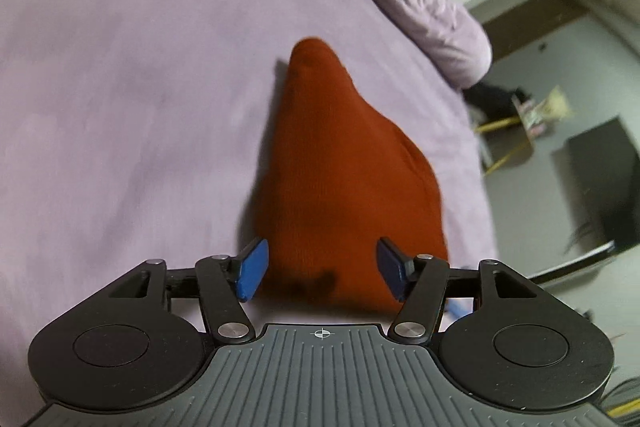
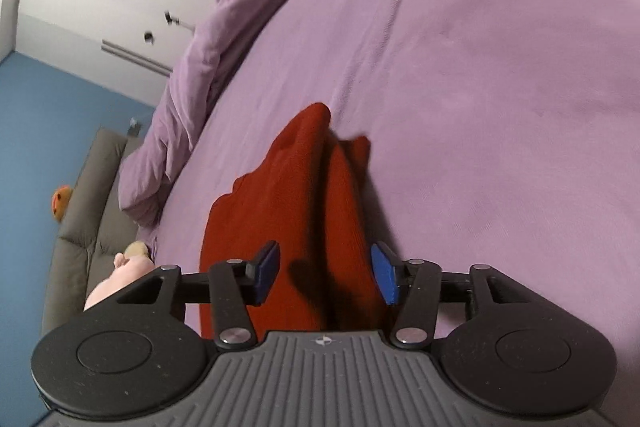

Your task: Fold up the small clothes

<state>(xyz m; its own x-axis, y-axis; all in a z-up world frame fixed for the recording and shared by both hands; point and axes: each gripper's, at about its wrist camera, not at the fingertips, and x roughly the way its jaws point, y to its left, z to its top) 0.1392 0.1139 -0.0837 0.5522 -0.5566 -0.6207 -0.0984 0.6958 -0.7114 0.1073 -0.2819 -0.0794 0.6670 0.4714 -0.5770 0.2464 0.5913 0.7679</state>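
Rust-red garment lying on purple bedsheet, bunched into ridge. Left gripper and right gripper both spread wide, straddling near edge, probably lining up pinch for fold.

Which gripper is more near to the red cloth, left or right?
Neither clearly. The left gripper is open with the near end of the red cloth between its jaws. The right gripper is open astride the cloth too.
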